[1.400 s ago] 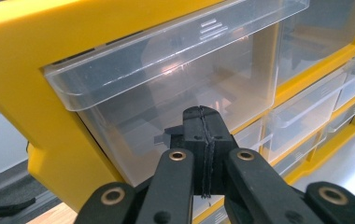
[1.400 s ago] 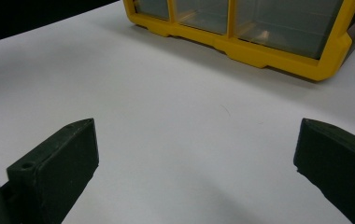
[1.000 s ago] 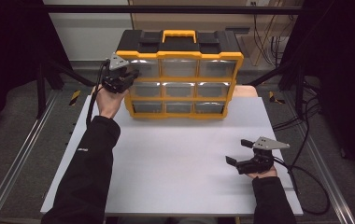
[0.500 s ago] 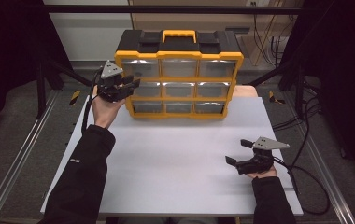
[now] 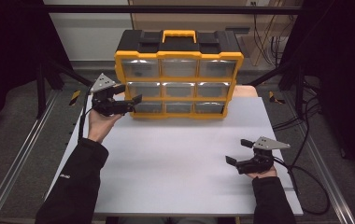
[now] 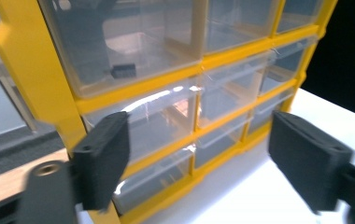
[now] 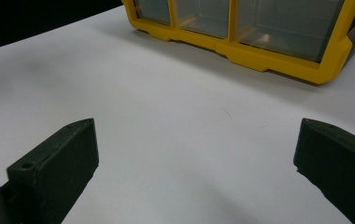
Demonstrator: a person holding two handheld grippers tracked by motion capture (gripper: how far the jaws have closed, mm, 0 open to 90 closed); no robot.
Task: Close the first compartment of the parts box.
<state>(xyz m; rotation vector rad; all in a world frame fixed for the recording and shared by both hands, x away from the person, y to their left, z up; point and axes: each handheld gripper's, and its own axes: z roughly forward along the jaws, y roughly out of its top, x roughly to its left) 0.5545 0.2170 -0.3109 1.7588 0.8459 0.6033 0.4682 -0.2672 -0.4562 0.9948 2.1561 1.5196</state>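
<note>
A yellow drawer cabinet (image 5: 179,74) with a black lid, a yellow handle and clear drawers stands at the back of the white table (image 5: 175,158). My left gripper (image 5: 130,93) hovers open at the cabinet's left front, level with the middle and bottom drawers, holding nothing. In the left gripper view the cabinet (image 6: 40,70) shows close behind my open left gripper (image 6: 203,163), and a small dark item (image 6: 123,71) lies in the top left drawer. My right gripper (image 5: 236,151) rests open and empty low over the table's right front. The right gripper view has the cabinet's base (image 7: 269,58) beyond the open right gripper (image 7: 196,172).
Cables (image 5: 306,177) trail off the table's right side. Metal rails (image 5: 21,158) run along the floor on both sides. A wooden strip (image 5: 245,91) shows behind the cabinet's right end.
My left gripper has come down and back from the top left drawer to the level of the lower drawers, staying open. The right gripper has not moved.
</note>
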